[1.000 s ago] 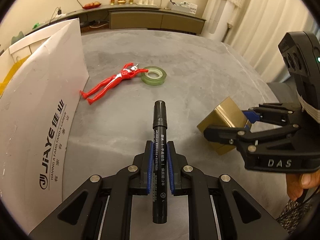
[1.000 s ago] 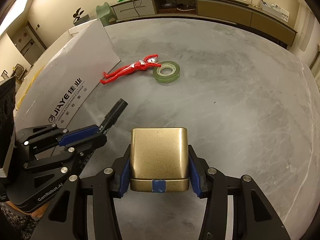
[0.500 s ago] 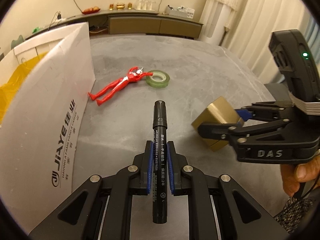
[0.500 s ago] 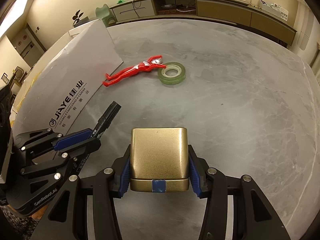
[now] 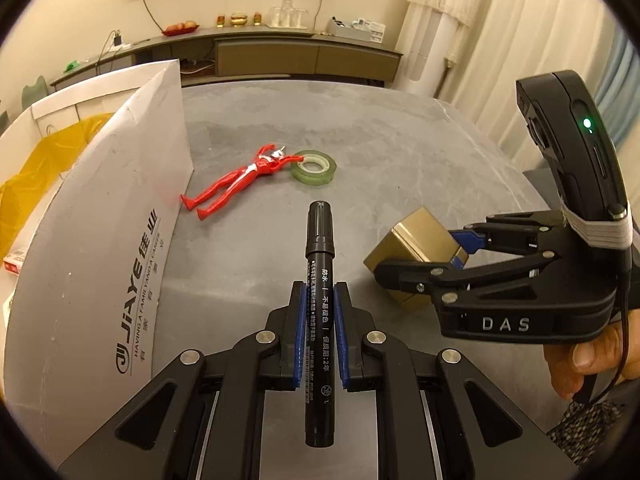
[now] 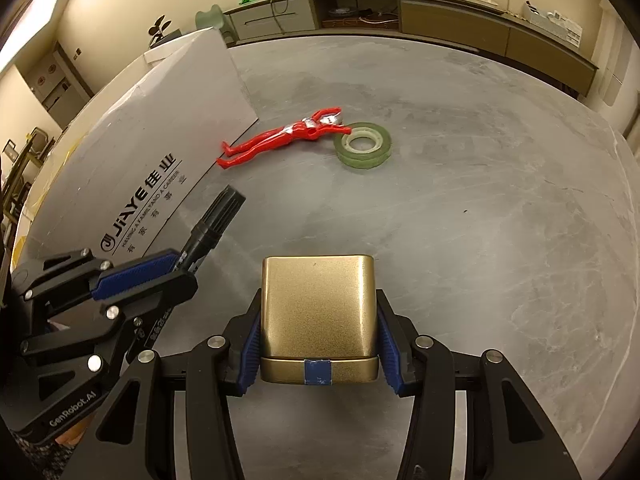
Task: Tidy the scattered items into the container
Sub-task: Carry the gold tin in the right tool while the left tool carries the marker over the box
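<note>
My left gripper (image 5: pixel 320 300) is shut on a black marker (image 5: pixel 319 280), held above the grey table with its cap pointing forward. My right gripper (image 6: pixel 318 320) is shut on a gold tin box (image 6: pixel 318 300), also lifted; the tin box (image 5: pixel 416 240) shows at right in the left wrist view. A white cardboard box (image 5: pixel 100 240) with "JIAYE" print stands open at the left, a yellow bag (image 5: pixel 40 168) inside it. On the table lie a red toy figure (image 5: pixel 240 180) and a green tape roll (image 5: pixel 314 166), one arm of the figure touching the roll.
A person's hand (image 5: pixel 580 356) grips the right tool. The grey stone table (image 6: pixel 480 220) stretches wide to the right. A sideboard (image 5: pixel 280 52) with small objects runs along the far wall, with curtains (image 5: pixel 480 20) at the right.
Both grippers have risen with their loads; the left one has tilted up, so the open top of the white box and its yellow bag now show.
</note>
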`<state>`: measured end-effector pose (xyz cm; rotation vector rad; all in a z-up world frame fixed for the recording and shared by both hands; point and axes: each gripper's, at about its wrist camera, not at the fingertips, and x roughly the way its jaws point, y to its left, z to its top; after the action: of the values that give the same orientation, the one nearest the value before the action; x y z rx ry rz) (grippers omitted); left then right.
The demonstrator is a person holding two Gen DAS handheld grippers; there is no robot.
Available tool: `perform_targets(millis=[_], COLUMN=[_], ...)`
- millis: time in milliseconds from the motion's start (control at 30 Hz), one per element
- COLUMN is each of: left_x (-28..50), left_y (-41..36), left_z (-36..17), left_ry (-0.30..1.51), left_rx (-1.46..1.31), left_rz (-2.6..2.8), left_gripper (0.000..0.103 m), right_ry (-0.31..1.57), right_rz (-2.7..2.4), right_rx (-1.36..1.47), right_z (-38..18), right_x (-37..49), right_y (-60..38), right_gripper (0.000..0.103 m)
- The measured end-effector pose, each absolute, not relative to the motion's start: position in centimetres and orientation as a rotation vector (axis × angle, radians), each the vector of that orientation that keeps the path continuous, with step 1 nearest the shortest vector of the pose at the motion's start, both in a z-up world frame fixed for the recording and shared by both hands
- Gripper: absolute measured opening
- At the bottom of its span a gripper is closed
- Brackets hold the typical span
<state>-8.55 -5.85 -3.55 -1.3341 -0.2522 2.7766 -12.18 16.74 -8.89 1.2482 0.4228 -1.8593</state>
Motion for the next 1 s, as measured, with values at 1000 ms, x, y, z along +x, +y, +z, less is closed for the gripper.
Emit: perform_targets(millis=[1000], left_x=[-6.9], left_y=[-7.8], left_z=[0.1], left_ry=[-0.29], left_rx=[-1.222], left_rz=[2.836], left_gripper=[0.014], right_ry=[0.408], right_rz=[-1.882], right_rx=[1.204], right_z=[-8.0], right_x=[-11.8], right_y=[14.8], right_gripper=[0.051])
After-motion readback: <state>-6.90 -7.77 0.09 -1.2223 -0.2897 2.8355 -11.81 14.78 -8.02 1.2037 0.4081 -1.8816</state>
